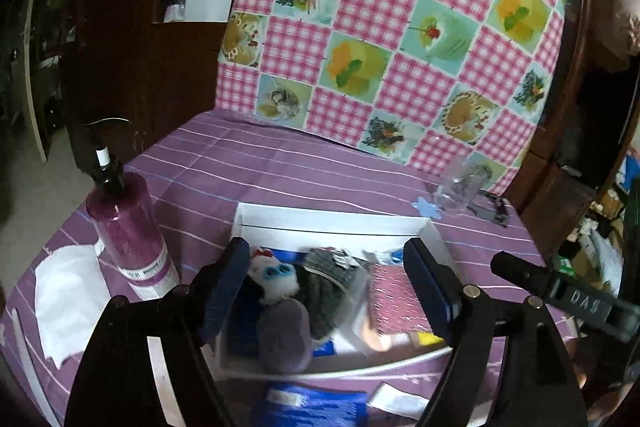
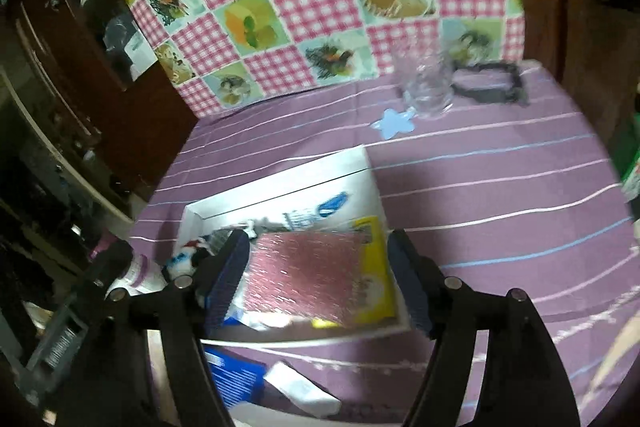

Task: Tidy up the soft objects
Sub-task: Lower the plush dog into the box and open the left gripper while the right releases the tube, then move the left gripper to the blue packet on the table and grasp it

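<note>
Both tools, the left tool [image 1: 324, 291] and right tool [image 2: 320, 275], are open over the white box [image 1: 332, 217] low in the frame, and the squishy little plush toy [image 1: 274, 277] looks light, best pinched round its middle.

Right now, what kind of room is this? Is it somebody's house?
Probably a lived-in room at home. A purple striped cloth covers the table, a pink checked cloth with cake pictures hangs behind it, and a dark wooden cabinet crammed with stuff stands to one side.
</note>
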The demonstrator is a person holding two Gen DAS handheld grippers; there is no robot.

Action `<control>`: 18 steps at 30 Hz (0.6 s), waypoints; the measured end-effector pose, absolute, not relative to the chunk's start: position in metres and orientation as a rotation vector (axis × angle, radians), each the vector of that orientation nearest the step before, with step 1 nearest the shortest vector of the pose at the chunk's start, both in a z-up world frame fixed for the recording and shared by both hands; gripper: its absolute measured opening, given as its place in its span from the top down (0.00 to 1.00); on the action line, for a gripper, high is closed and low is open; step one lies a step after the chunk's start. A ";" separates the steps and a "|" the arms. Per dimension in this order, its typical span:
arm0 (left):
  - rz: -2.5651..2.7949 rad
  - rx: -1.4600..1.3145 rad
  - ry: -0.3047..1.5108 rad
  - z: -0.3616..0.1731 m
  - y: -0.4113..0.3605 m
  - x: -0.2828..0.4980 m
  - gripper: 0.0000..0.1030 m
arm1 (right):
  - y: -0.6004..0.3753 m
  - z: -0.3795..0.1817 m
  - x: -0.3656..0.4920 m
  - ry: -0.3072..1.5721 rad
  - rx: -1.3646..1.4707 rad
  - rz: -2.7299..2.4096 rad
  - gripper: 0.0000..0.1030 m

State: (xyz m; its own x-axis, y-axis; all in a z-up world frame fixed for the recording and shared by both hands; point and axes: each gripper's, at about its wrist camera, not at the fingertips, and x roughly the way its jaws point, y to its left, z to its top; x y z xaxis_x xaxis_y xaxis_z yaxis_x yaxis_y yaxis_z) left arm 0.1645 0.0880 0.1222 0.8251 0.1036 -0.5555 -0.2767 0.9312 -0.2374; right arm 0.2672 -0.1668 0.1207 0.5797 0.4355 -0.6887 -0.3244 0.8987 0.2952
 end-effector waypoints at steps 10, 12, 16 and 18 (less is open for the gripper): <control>0.149 -0.219 0.588 0.133 0.069 0.127 0.23 | -0.156 0.137 0.228 0.803 0.080 0.565 0.30; 0.140 -0.237 0.604 0.127 0.072 0.119 0.23 | -0.152 0.132 0.223 0.804 0.061 0.576 0.30; 0.140 -0.252 0.627 0.113 0.074 0.107 0.23 | -0.145 0.113 0.218 0.851 0.041 0.613 0.30; 0.140 -0.242 0.648 0.105 0.073 0.104 0.23 | -0.142 0.106 0.217 0.868 0.023 0.613 0.30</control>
